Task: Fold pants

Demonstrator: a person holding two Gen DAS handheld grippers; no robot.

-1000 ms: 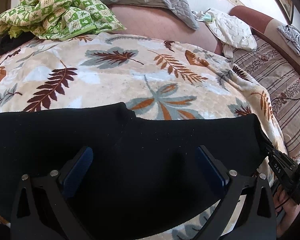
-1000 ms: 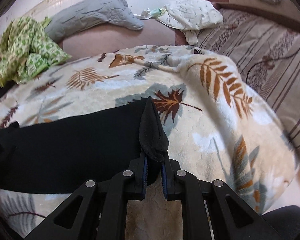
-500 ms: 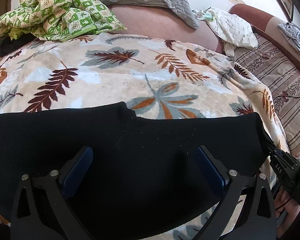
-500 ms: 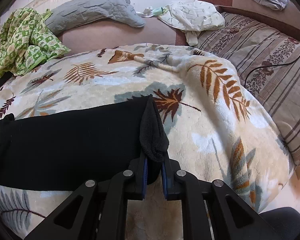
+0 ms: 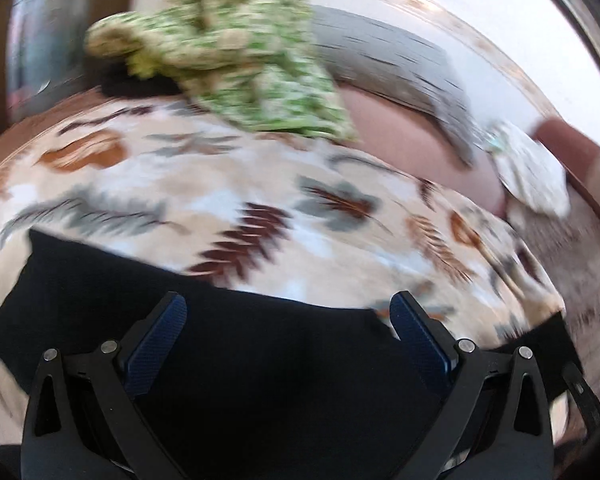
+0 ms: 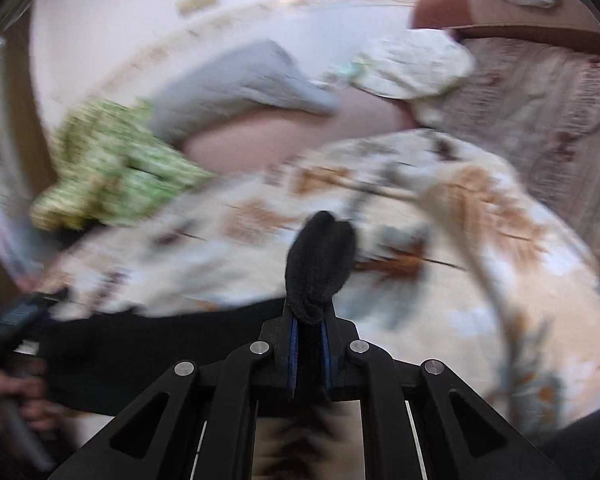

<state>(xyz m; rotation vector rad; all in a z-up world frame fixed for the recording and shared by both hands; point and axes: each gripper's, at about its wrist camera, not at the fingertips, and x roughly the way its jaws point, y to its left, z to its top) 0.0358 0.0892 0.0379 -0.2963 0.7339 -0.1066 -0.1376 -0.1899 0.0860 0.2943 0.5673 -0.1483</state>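
Note:
The black pants (image 5: 268, 360) lie in a long band across the leaf-print blanket (image 5: 228, 200) near the bed's front edge. My left gripper (image 5: 288, 340) is open, its blue-padded fingers (image 5: 156, 344) spread just above the black cloth and holding nothing. My right gripper (image 6: 311, 344) is shut on a bunched end of the pants (image 6: 320, 268), which sticks up from between the pads and is lifted off the blanket (image 6: 440, 300). The rest of the pants (image 6: 160, 352) trails down to the left. Both views are motion-blurred.
A green patterned cloth (image 5: 236, 64) is heaped at the back left, with a grey pillow (image 5: 400, 68) and a white cloth (image 5: 536, 176) behind. A striped sofa (image 6: 552, 120) lies to the right. A hand (image 6: 8, 400) holding the other gripper shows at lower left.
Both grippers have moved fast. The left view has swung left along the pants, still open. The right gripper has lifted its pinched pants end up off the blanket.

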